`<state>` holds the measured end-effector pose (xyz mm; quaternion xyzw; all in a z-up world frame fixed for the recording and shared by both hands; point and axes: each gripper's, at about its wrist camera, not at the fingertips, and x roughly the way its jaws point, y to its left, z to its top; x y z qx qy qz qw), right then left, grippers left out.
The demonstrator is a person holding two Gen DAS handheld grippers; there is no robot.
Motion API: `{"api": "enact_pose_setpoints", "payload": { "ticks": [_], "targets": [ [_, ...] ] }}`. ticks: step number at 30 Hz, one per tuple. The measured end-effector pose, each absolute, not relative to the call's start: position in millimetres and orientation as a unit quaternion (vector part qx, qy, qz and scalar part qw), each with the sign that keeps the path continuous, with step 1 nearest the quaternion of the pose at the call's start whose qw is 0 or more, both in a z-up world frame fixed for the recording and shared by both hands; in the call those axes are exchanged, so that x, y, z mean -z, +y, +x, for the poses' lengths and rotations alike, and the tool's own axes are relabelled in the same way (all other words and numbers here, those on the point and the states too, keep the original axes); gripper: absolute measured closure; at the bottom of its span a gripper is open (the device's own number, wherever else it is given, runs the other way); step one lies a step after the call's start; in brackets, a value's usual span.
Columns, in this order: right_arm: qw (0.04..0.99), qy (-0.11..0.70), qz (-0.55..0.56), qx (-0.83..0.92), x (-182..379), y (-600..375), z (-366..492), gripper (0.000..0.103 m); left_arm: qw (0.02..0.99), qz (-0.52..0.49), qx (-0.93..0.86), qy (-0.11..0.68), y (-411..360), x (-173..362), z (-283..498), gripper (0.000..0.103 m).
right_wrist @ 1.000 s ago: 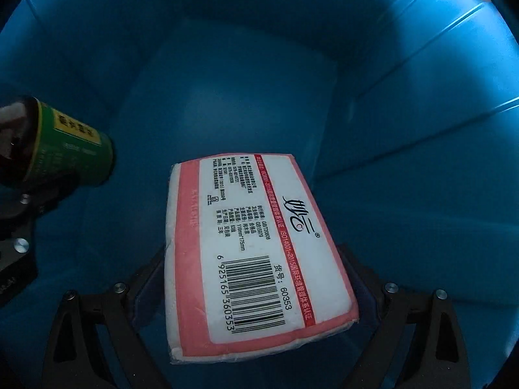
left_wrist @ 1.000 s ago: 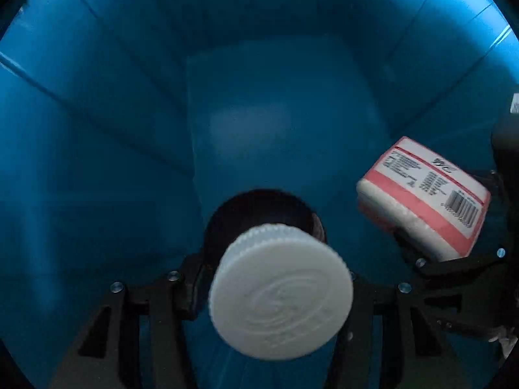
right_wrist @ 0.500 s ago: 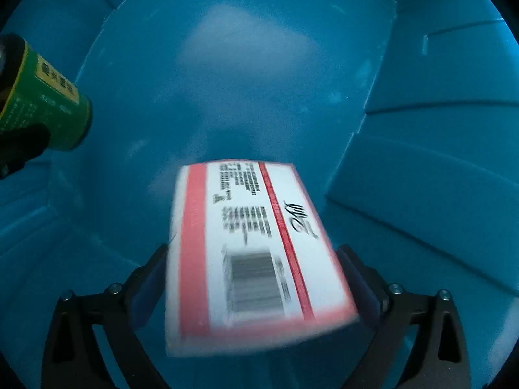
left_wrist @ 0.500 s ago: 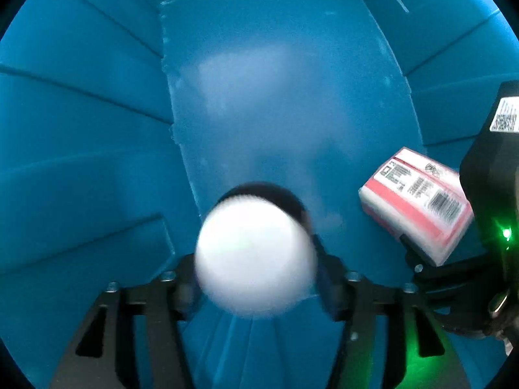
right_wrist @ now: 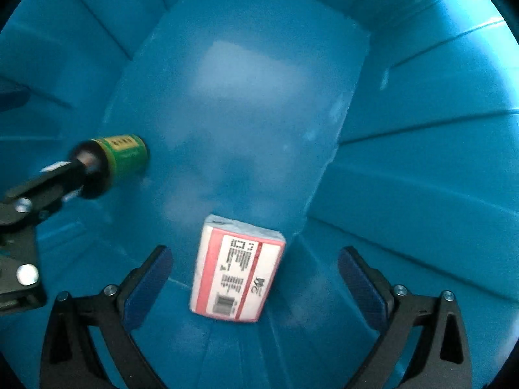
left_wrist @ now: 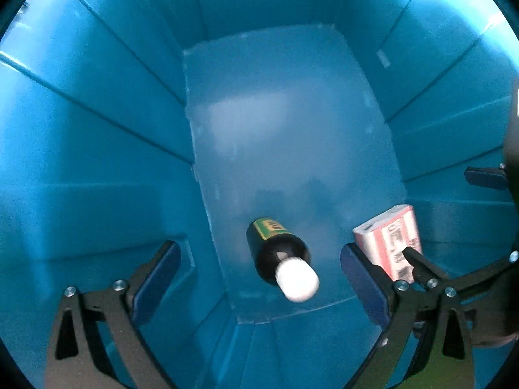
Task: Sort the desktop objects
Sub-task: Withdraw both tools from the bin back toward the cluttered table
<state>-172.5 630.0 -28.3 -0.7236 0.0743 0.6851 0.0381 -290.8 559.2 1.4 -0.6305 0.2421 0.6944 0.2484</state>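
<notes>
Both hand-held grippers (left_wrist: 259,269) (right_wrist: 254,278) have released bottle (left_wrist: 279,256) and tissue pack (right_wrist: 238,275) into bin (right_wrist: 405,162).

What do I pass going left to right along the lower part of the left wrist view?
Left finger of the left hand-held gripper → dark bottle with white cap → its right finger → pink tissue pack, all over the blue bin.

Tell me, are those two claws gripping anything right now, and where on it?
Nothing is held. Both the left gripper and right gripper are open; the bottle and tissue pack are loose inside the blue bin.
</notes>
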Motion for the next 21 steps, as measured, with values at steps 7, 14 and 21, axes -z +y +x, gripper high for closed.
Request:
{"api": "enact_pose_setpoints", "payload": {
  "ticks": [7,14,21],
  "targets": [
    [0.057,0.096,-0.663,-0.741,-35.3,626.4,-157.7,0.000,0.273,-0.561,-0.750,0.218,535.1,-62.9,-269.9,0.003],
    [0.072,0.117,-0.579,-0.804,-77.8,632.8,-122.0,0.000,0.299,-0.434,-0.833,0.169,481.7,-133.7,-222.3,0.003],
    [0.075,0.139,-0.479,-0.863,-126.0,609.1,-84.0,0.000,0.308,-0.337,-0.880,0.131,435.9,-171.9,-168.3,0.003]
  ]
}}
